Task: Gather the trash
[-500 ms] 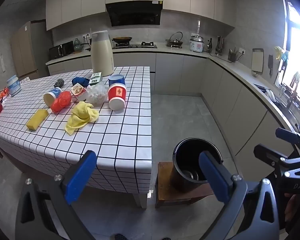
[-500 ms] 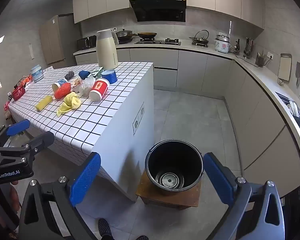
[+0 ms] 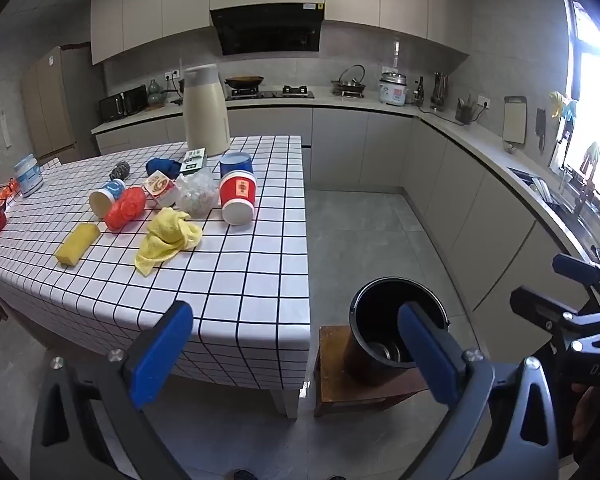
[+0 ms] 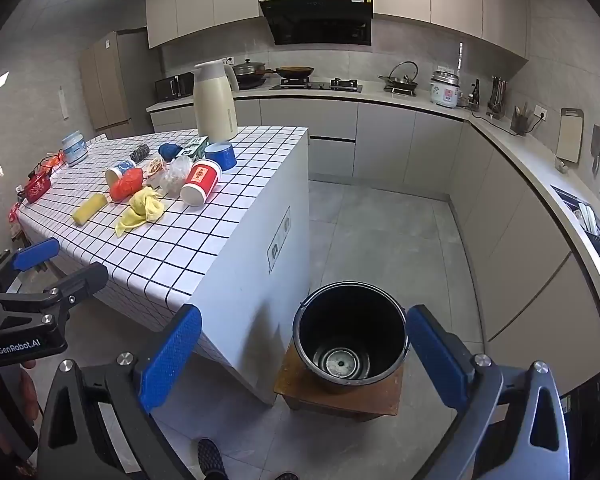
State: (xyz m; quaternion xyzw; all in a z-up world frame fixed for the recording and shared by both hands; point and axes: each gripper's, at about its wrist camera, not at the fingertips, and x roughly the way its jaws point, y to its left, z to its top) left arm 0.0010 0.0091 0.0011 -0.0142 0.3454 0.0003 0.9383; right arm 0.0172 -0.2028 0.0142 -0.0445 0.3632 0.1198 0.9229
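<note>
Beside a tiled kitchen island (image 3: 236, 280), both grippers, left (image 3: 296, 352) and right (image 4: 300, 354), hang spread wide and empty; the black bucket (image 4: 350, 332) waits on a stool (image 4: 340, 398), trash like the red cup (image 3: 238, 196) lying on the counter.

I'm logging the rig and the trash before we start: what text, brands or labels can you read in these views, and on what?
"GenRobot.AI": on the left gripper, in the right wrist view.
"DAS", cut off by the frame edge: on the right gripper, in the left wrist view.
Red cup, snack packet, green box: printed labels, too small to read.
</note>
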